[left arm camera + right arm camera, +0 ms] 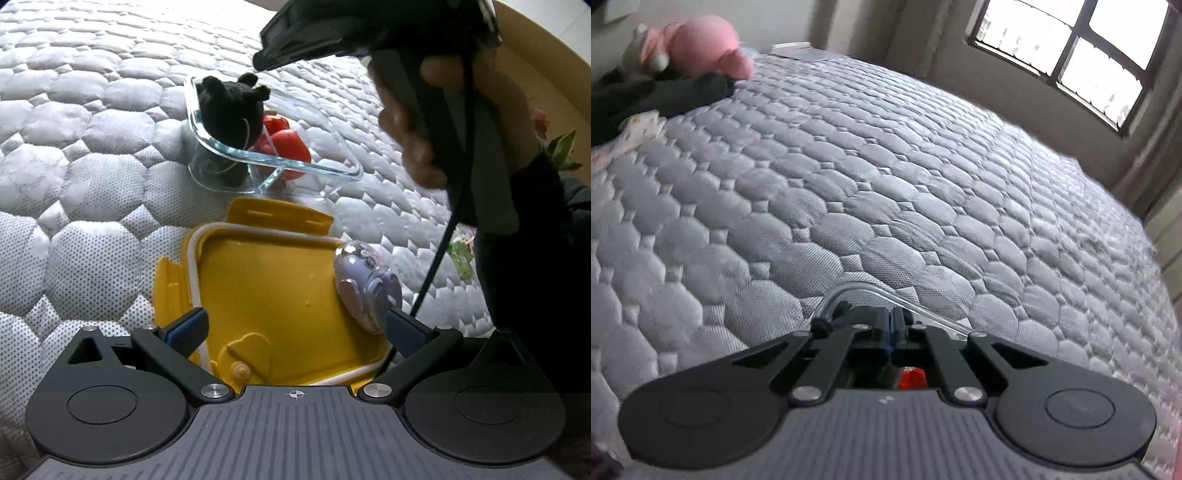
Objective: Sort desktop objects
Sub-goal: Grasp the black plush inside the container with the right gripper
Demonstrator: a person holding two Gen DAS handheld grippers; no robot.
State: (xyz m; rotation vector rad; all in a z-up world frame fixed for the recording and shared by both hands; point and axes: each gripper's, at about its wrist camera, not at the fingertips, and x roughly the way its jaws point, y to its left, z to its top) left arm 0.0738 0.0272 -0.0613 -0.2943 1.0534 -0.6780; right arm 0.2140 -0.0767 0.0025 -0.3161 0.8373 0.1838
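Hovering wide open over the yellow lid (266,288), the left tool (295,325) faces the glass box (295,162) ahead, while the right tool (897,328) is closed empty.

From the left gripper (295,325), a yellow lid (273,288) is seen close below; the glass dish (871,295), seemingly, is shared with the right gripper (895,328) view.

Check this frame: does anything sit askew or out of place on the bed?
Yes. The glass container is tilted, one side lifted off the mattress, with a black plush toy and red items inside. The yellow lid lies upside down, a purple egg-shaped toy perched on its edge.
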